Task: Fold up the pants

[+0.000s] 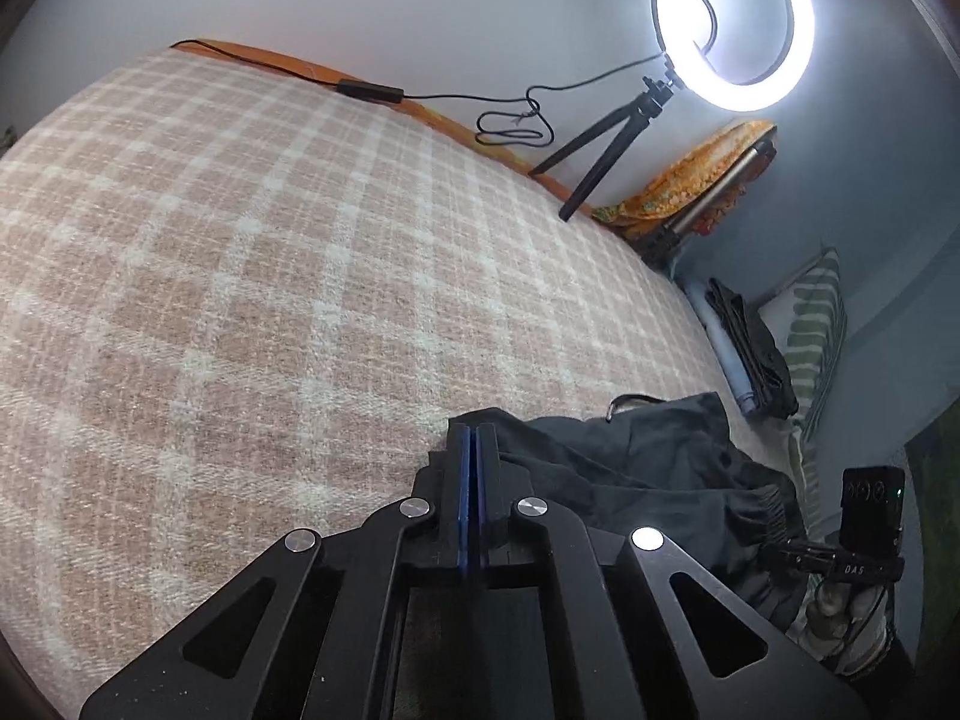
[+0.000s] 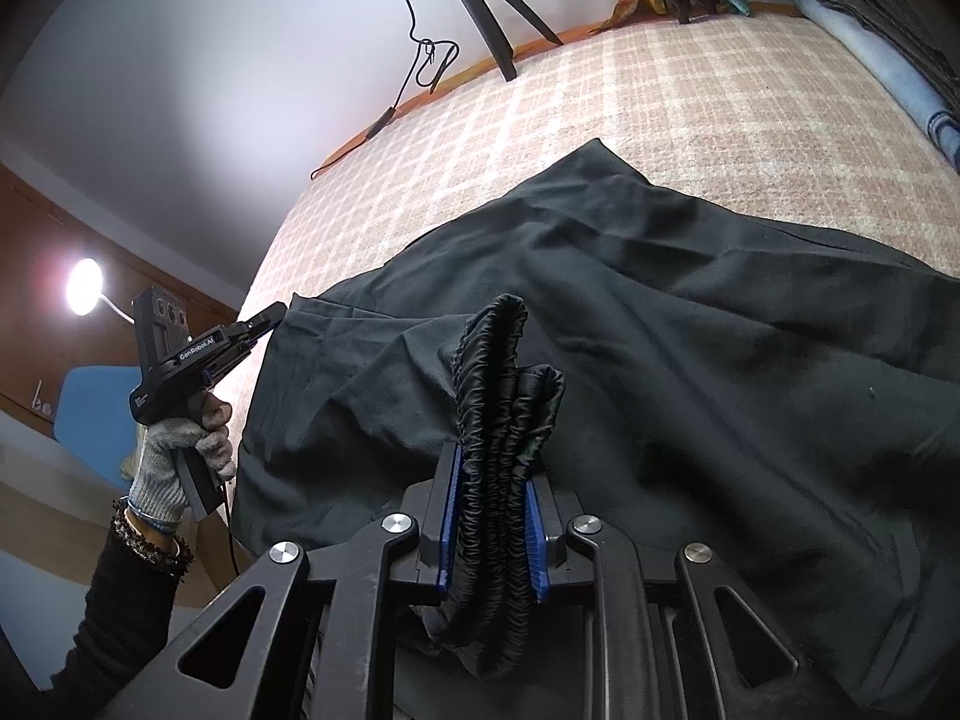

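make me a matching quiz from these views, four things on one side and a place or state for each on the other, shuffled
Things:
1. black pants
2. right gripper
3. left gripper
4. white ring light on a black tripod

Places or states:
A. lit, at the bed's far edge by the wall
B. shut on the gathered elastic waistband
C. spread on the pink checked blanket
D. blue pads pressed together at the cloth's edge

Pairs: 1-C, 2-B, 3-D, 4-A

A bedroom in a home. A bed covered by a pink-and-white checked blanket (image 1: 252, 252) fills the room; folded clothes (image 1: 750, 354) and a striped pillow (image 1: 822, 324) lie at its far right, beside a ring light (image 1: 735, 24) on a tripod.
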`<state>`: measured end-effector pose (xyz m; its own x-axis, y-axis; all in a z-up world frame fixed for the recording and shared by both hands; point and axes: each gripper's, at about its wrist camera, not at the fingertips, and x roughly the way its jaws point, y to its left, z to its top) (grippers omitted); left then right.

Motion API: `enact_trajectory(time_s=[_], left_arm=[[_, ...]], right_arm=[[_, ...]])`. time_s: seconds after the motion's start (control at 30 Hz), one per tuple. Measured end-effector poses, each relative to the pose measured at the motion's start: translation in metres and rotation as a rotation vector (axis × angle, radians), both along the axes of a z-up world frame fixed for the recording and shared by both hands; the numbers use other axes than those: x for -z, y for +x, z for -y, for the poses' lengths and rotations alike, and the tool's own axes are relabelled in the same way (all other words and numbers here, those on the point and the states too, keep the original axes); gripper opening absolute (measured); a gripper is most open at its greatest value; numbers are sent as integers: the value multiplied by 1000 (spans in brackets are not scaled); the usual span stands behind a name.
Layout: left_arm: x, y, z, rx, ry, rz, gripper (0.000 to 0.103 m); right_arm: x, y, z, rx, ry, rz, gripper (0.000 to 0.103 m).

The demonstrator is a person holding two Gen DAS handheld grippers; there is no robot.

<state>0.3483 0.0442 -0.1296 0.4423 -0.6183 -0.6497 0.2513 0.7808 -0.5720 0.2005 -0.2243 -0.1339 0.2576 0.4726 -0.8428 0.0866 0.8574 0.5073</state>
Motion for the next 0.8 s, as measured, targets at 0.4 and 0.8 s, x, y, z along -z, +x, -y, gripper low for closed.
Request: enact_trajectory(time_s=[0.4,0.8], left_arm=[[-9,12,4,-36,43,45,0],[-29,0,3,15,135,52,11]], right_arm=[[3,-3,-3,-10,-6,6,19],[1,-6,21,57,11,25,18]])
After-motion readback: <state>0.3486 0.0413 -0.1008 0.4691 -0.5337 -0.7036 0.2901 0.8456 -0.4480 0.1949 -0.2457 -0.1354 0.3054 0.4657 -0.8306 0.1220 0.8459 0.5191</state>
